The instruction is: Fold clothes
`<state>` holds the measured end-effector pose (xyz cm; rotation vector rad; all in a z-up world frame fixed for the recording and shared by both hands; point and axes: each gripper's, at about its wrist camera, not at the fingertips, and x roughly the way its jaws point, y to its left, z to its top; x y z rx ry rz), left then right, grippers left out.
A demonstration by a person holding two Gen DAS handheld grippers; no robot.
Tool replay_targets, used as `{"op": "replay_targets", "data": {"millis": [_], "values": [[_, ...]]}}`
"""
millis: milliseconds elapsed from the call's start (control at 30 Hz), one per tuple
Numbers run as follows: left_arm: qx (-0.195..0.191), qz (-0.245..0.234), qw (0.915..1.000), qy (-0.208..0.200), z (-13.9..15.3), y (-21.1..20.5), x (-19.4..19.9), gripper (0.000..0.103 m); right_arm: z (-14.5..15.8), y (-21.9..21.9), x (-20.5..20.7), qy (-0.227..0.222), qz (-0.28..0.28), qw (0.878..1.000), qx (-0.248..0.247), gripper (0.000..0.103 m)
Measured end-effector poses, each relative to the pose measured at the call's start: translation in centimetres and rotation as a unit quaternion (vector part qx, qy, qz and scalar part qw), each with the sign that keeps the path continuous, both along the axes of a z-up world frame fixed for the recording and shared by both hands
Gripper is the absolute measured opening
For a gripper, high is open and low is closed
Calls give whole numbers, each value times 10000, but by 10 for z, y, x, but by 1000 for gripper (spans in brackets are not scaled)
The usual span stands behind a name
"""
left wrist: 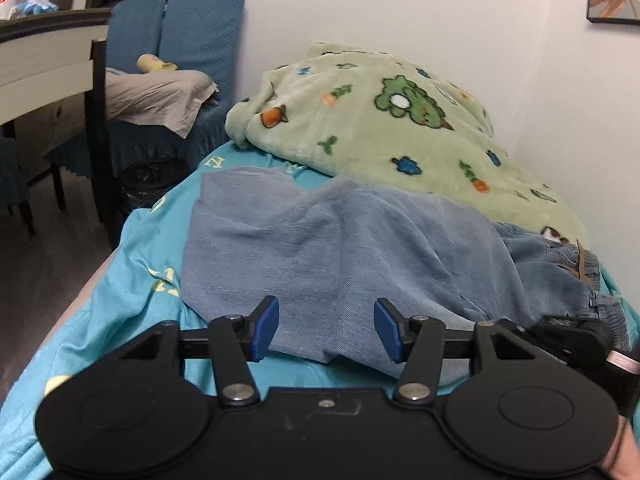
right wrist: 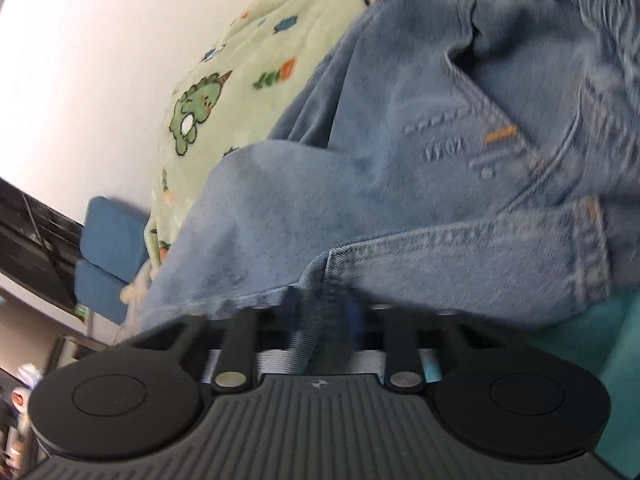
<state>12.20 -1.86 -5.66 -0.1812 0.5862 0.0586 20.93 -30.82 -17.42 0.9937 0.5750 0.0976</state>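
Light blue denim jeans [left wrist: 320,248] lie folded across a turquoise bedsheet [left wrist: 132,264]. My left gripper [left wrist: 326,330] is open, its blue pads [left wrist: 266,330] either side of the jeans' near edge, holding nothing. The right gripper shows at the right edge of the left wrist view [left wrist: 572,336], low by the jeans' waistband. In the right wrist view the gripper [right wrist: 320,312] is shut on the jeans' seamed edge [right wrist: 332,276]; the jeans [right wrist: 400,160] fill the frame, tilted and blurred, and the fingertips are hidden by cloth.
A green fleece blanket with cartoon prints [left wrist: 380,120] is heaped at the back of the bed against the white wall. A blue chair [left wrist: 192,48] with grey cloth [left wrist: 152,96] and a dark table leg [left wrist: 100,128] stand left of the bed.
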Motion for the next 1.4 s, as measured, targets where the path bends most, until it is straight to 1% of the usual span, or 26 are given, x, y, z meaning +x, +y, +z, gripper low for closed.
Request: {"op": "replay_targets", "data": {"millis": [67,133,200,267,367,467,567,600,667,767,833,900,933,1000,1033,1067,1100,1167,1200,1267,1367,1400], "values": [[-30,38,10000,-13,1,3,-1,50,11,-3,-8,-119,22,9999,-75,3],[-58,77,9999,-46,5,7,-5,50,24,-4,-15,-256,24,9994,-250,3],[-180,123,9997,-88,9,12,-10,50,39,-7,-29,-364,-11,9987,-349,3],[-147,161,9996,-184,16,14,-16,50,51,-11,-46,-431,-47,9985,-343,2],[12,236,9984,-510,30,18,-28,50,69,-14,-77,-545,-47,9975,-438,2],[16,235,9973,-700,40,22,-37,50,83,-13,-100,-492,10,9966,-662,0],[-50,171,9976,-671,41,25,-44,50,84,-12,-116,-273,73,9955,-905,0],[-74,169,9978,-642,41,26,-45,50,79,-13,-119,-127,123,9958,-901,0],[-195,153,9983,-531,39,30,-47,50,72,-15,-122,74,32,9975,-707,0],[-452,115,9981,-411,39,37,-53,50,71,-29,-129,144,-257,9990,-336,1],[-508,99,9978,-405,40,40,-58,50,76,-44,-133,159,-584,9980,-187,2],[-552,104,9978,-363,39,40,-56,51,79,-61,-134,281,-898,9955,-114,9],[-574,106,9977,-343,38,40,-55,52,79,-70,-132,414,-1006,9940,-110,13],[-617,111,9976,-301,37,40,-53,52,75,-87,-125,773,-1030,9916,-85,32],[-639,113,9975,-280,36,41,-52,52,71,-92,-122,878,-1004,9910,-63,35],[-661,115,9974,-259,36,41,-51,52,66,-96,-119,972,-1002,9902,-57,45],[-683,117,9973,-238,35,41,-50,55,60,-98,-116,1061,-1013,9892,-54,51],[-727,122,9971,-197,34,41,-48,56,50,-101,-108,1163,-1036,9878,-46,54],[-808,122,9965,-170,32,42,-46,57,46,-102,-103,1173,-1037,9876,-69,56],[-854,137,9962,-120,30,43,-43,58,39,-105,-89,1232,-1090,9861,-241,59],[-919,187,9956,-26,25,45,-38,59,29,-113,-70,1262,-1235,9833,-444,59],[-970,210,9951,35,22,46,-35,59,25,-117,-63,1342,-1273,9815,-502,59]]}}
